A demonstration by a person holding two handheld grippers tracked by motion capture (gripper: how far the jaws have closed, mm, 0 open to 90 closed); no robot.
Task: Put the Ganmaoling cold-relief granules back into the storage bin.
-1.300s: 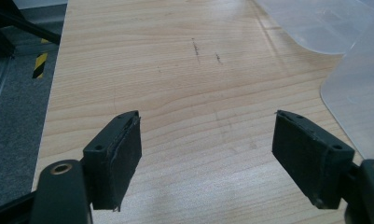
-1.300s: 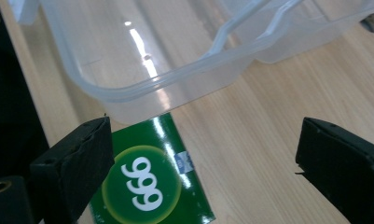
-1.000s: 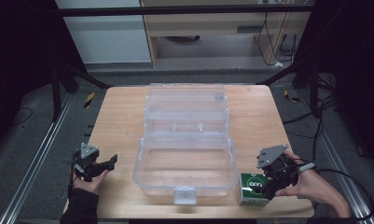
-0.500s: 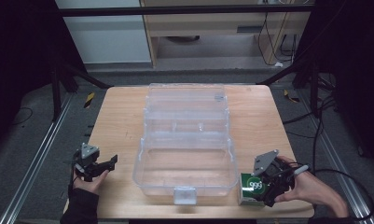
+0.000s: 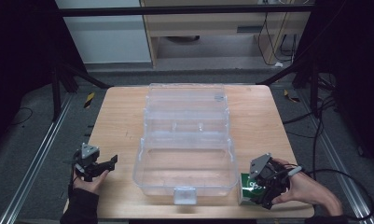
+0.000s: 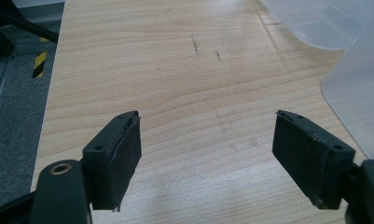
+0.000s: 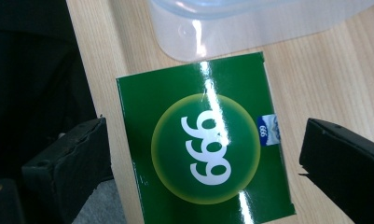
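1. Green carton [image 7: 205, 149], glossy with a white "999" on a yellow disc, lies flat at the near right corner of the bench [image 5: 119, 121], just beside the clear plastic box [image 5: 184, 154].
2. Your right claw [image 5: 264, 184] has come down over it in the last second: earlier it stood higher and a little farther back, now it sits low, straddling the carton.
3. In the right gripper view its jaws stand spread on either side of the carton, with a gap on each side; nothing is pinched yet.
4. That drop suggests the grasp is about to start, so closing squarely on the two edges looks like your next move.
5. Your left claw [image 5: 98, 164] has not shifted; it rests at the near left edge, jaws spread wide over bare wood.
6. Mind the box wall close to the carton's far edge.
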